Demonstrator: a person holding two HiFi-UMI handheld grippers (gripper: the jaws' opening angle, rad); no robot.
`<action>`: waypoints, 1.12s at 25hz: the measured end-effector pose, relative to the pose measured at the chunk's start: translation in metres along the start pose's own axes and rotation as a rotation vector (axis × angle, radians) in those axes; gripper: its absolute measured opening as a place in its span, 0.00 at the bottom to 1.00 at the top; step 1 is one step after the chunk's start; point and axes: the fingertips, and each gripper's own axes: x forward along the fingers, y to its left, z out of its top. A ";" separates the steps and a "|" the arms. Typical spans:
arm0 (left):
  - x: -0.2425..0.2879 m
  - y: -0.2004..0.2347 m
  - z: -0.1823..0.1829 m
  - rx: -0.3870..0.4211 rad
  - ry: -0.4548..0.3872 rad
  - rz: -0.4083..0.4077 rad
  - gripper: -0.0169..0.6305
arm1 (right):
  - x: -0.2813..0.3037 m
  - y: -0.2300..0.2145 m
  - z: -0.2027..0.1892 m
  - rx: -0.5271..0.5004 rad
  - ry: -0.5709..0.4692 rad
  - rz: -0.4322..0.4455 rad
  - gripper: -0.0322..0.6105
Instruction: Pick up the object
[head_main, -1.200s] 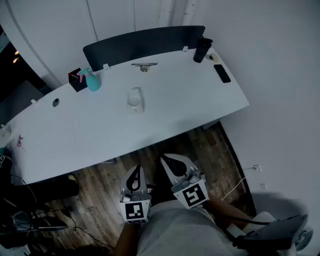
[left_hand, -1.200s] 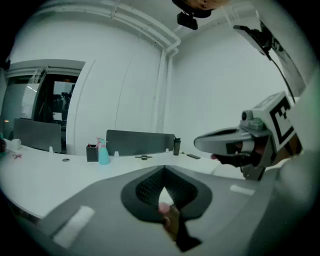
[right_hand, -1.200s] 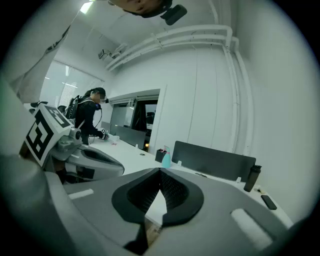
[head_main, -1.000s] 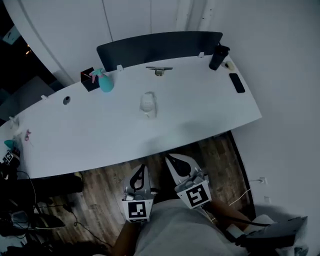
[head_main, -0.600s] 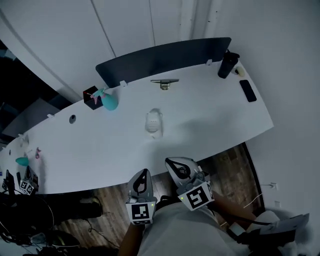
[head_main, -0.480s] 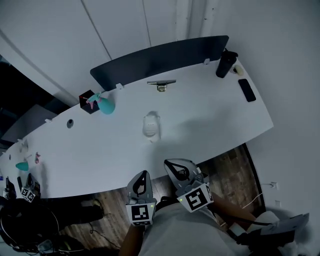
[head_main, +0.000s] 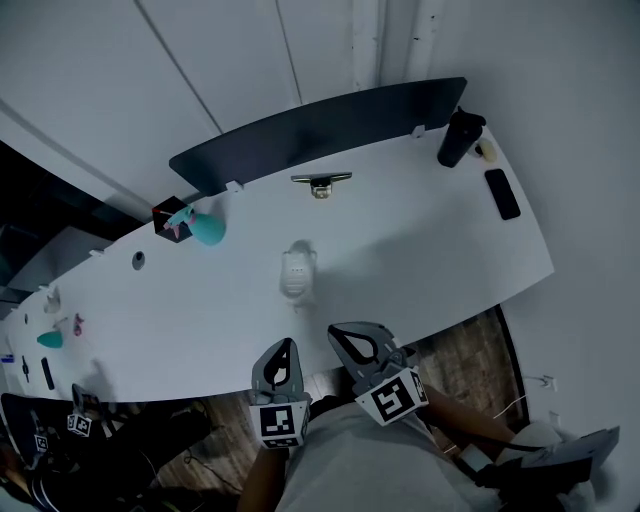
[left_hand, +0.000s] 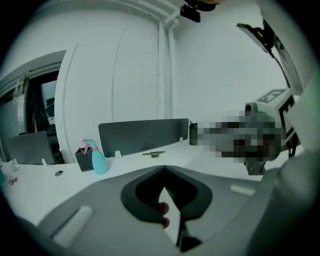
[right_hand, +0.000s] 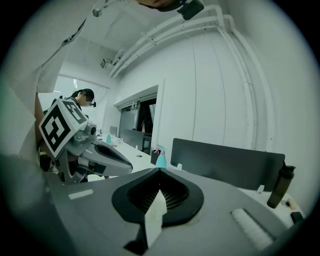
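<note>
white desk (head_main: 420, 245), wood floor (head_main: 455, 350), white walls (head_main: 150, 70)

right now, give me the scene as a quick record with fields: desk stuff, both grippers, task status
surface: white desk, dark divider panel along its far edge
mid-desk: pale object, kind unclear
other items: teal spray bottle, dark bottle, phone
left gripper: jaws together, nothing held
right gripper: jaws together, nothing held
position: both grippers near the person's body, short of the desk
task status: pale object not yet picked up
</note>
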 end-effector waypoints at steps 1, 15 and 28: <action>0.005 -0.001 0.002 -0.003 0.004 0.006 0.03 | 0.001 -0.004 -0.002 0.001 0.001 0.009 0.05; 0.025 0.024 -0.016 0.021 0.120 0.036 0.03 | 0.031 -0.014 -0.020 0.011 0.038 0.068 0.05; 0.054 0.031 -0.028 0.174 0.176 -0.061 0.03 | 0.040 -0.026 -0.004 -0.006 0.072 -0.029 0.05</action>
